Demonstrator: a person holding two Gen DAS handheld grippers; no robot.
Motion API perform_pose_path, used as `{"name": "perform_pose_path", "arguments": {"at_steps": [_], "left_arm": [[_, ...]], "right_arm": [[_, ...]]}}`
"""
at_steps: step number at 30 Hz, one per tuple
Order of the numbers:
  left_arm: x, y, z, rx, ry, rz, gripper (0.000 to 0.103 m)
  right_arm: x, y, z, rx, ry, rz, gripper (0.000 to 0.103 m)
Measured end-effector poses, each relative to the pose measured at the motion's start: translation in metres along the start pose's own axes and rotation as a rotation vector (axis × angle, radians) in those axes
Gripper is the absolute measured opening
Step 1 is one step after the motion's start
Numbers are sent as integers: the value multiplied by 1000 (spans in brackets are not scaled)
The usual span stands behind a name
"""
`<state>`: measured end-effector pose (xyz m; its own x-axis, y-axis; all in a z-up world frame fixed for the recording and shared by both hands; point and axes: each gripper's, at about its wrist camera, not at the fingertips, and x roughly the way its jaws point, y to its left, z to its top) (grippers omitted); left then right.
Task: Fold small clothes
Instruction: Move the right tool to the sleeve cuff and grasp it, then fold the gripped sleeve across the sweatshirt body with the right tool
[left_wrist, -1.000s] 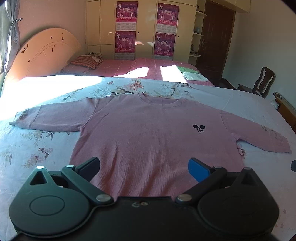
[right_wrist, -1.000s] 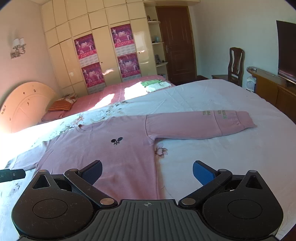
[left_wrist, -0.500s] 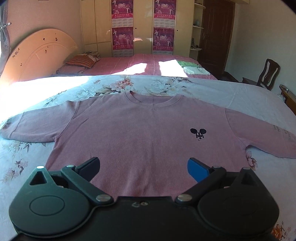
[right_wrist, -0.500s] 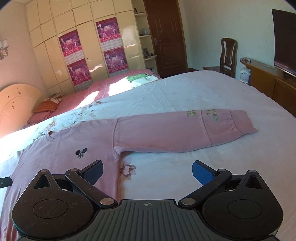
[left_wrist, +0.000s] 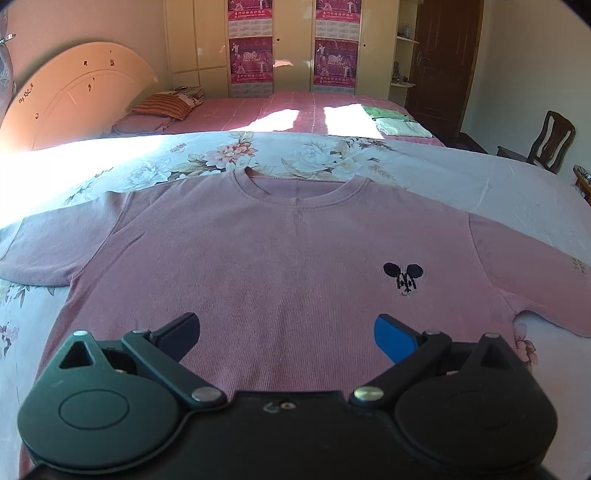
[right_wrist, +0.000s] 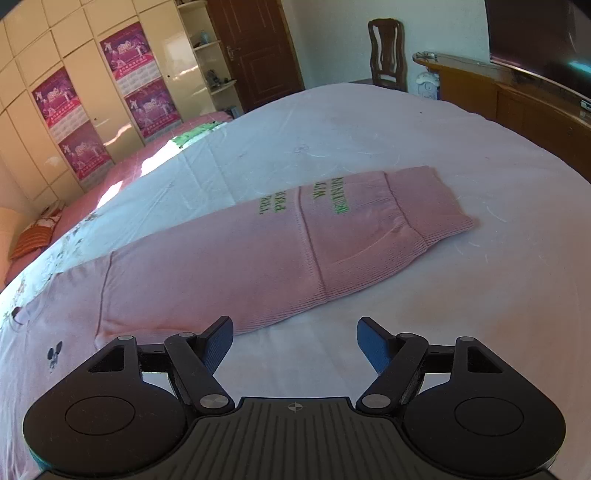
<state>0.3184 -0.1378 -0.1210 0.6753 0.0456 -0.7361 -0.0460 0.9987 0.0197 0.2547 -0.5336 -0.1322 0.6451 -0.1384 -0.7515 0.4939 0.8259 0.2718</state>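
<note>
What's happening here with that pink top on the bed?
A person holding a two-finger gripper in each hand is about to fold a pink long-sleeved knit sweater spread flat on the floral bedsheet. The left gripper hangs open over the sweater's lower front. The right gripper hangs open near the sleeve with green lettering. Nothing is gripped or folded yet.

Under my matt black plastic jaws with their dull metal pivot pins lies the sweater (left_wrist: 280, 266), a fine-ribbed matt pink knit with a thicker ribbed cuff (right_wrist: 432, 206), on the bed's smooth cotton sheet (right_wrist: 406, 140), near glossy wardrobe doors (right_wrist: 92, 96).
</note>
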Motion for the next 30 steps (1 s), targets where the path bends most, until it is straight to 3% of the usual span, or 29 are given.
{"name": "perform_pose_path", "arguments": {"at_steps": [3,4,6,14,18,21,25,30], "left_arm": [[5,-2,1,16,8,10,100],[6,-3,2,22,8,11,100],[8,-5,3,29,6,17,100],[16,1,8,15,25,24,100],[19,6,10,-2,31,4,100],[20,8,10,7,27,0,100],[20,8,11,26,12,-2,100],[14,16,18,17,-19,-26,100]], "right_arm": [[11,-15,9,55,3,-12,72],[13,-19,11,70,2,-13,62],[20,-27,15,105,15,-24,51],[25,-42,29,166,-29,-66,50],[30,-42,35,160,-40,-96,19],[30,-41,37,148,-53,-93,8],[20,-23,41,53,-116,-83,6],[7,17,48,-32,-176,-11,6]]}}
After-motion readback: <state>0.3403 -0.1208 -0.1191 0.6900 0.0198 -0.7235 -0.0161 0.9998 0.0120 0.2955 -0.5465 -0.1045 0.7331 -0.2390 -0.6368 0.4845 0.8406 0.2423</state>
